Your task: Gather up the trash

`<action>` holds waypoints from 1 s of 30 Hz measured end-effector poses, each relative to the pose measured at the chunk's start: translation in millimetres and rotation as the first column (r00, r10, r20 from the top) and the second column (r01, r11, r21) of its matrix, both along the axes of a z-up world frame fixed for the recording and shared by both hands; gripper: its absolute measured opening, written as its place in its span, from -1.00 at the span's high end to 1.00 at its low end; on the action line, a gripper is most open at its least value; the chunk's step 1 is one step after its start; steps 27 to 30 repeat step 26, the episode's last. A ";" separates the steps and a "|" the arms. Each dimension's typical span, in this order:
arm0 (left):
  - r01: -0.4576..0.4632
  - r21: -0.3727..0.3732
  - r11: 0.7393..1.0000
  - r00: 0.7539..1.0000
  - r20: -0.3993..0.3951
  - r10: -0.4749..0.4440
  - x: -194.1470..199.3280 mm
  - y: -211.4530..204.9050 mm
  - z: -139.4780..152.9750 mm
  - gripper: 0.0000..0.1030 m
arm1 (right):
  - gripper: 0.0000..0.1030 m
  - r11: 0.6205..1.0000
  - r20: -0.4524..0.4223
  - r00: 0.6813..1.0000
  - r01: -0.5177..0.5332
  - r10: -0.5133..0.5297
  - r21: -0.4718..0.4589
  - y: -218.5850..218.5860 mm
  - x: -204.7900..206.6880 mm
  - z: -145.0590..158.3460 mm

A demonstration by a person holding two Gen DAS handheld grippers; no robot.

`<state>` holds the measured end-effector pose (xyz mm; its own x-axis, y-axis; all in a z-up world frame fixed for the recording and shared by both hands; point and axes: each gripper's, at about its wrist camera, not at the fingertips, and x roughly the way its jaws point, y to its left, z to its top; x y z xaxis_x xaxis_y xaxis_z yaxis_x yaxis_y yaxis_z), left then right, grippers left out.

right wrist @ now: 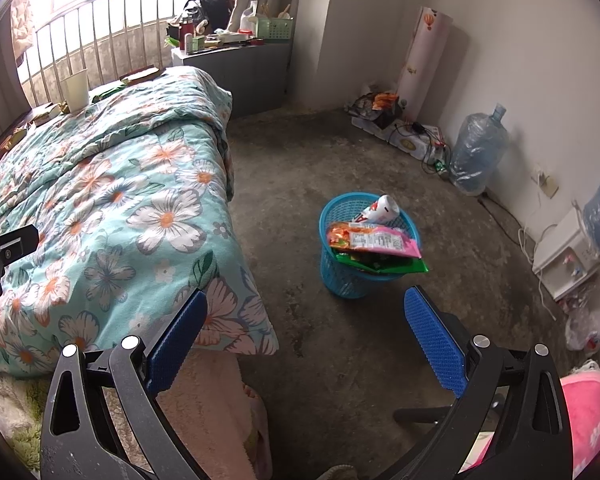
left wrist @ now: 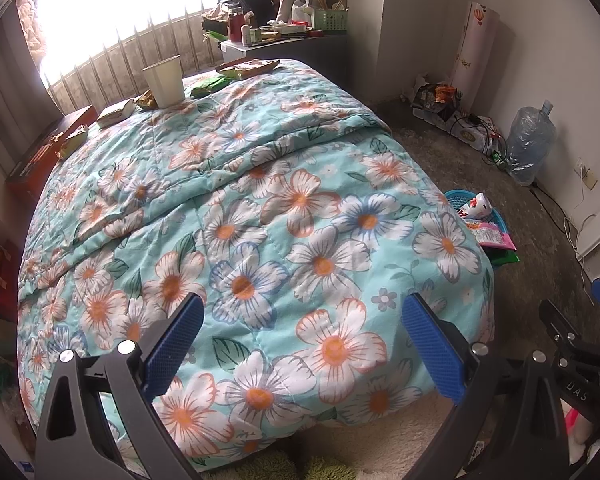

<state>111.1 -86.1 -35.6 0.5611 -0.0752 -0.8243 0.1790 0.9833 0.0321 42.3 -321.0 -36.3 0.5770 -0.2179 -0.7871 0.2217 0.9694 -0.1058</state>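
A blue plastic basket (right wrist: 342, 276) stands on the concrete floor right of the bed, holding a pink snack bag (right wrist: 374, 242), a green bag (right wrist: 392, 266) and a white carton (right wrist: 382, 210); its edge shows in the left wrist view (left wrist: 458, 198). At the far end of the floral quilt (left wrist: 260, 208) stand a paper cup (left wrist: 165, 80), green wrappers (left wrist: 210, 85), a flat snack packet (left wrist: 248, 67) and small cartons (left wrist: 116, 114). My left gripper (left wrist: 302, 344) is open and empty over the bed's near end. My right gripper (right wrist: 306, 344) is open and empty above the floor, short of the basket.
A grey cabinet (right wrist: 236, 76) with cluttered items stands past the bed. A water jug (right wrist: 478, 150), boxes with cables (right wrist: 408, 136) and a roll (right wrist: 424, 60) line the right wall. A metal railing (left wrist: 140, 60) backs the bed. A pink cushion (right wrist: 588, 412) lies near right.
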 end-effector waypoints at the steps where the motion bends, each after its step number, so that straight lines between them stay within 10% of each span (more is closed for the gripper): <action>1: 0.000 0.000 1.000 1.000 0.001 0.000 -0.3 0.0 -0.1 -0.89 | -0.84 1.000 0.001 1.000 0.000 0.000 0.000 -0.2 0.0 -0.1; 30: 0.000 -0.003 1.000 1.000 -0.009 -0.001 1.3 0.7 2.0 -0.89 | -0.84 1.000 0.010 1.000 -0.006 0.006 -0.004 0.3 4.8 3.1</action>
